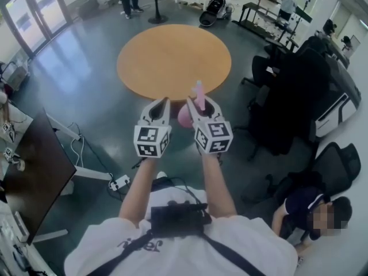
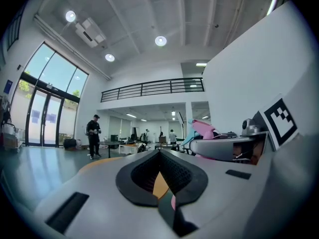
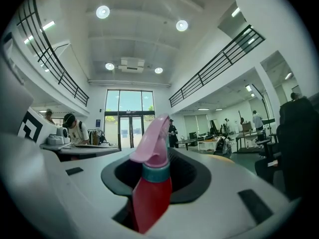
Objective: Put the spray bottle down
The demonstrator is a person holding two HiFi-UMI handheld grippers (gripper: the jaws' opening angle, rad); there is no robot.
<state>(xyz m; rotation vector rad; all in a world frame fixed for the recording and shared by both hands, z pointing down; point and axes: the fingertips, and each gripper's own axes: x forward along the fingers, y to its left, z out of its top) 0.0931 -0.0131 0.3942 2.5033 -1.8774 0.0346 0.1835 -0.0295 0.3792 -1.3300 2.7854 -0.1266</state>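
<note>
Red plastic spray bottle (image 3: 151, 193), R gripper (image 1: 200, 104)

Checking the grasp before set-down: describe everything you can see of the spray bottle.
The spray bottle looks plastic: red body, teal collar, pink trigger head. It stands upright, clamped around its upper body in the jaws of the right tool, with its head poking above them. Nothing else touches it. It hangs in the air by the near edge of the round wooden table. Its fill level cannot be told.
</note>
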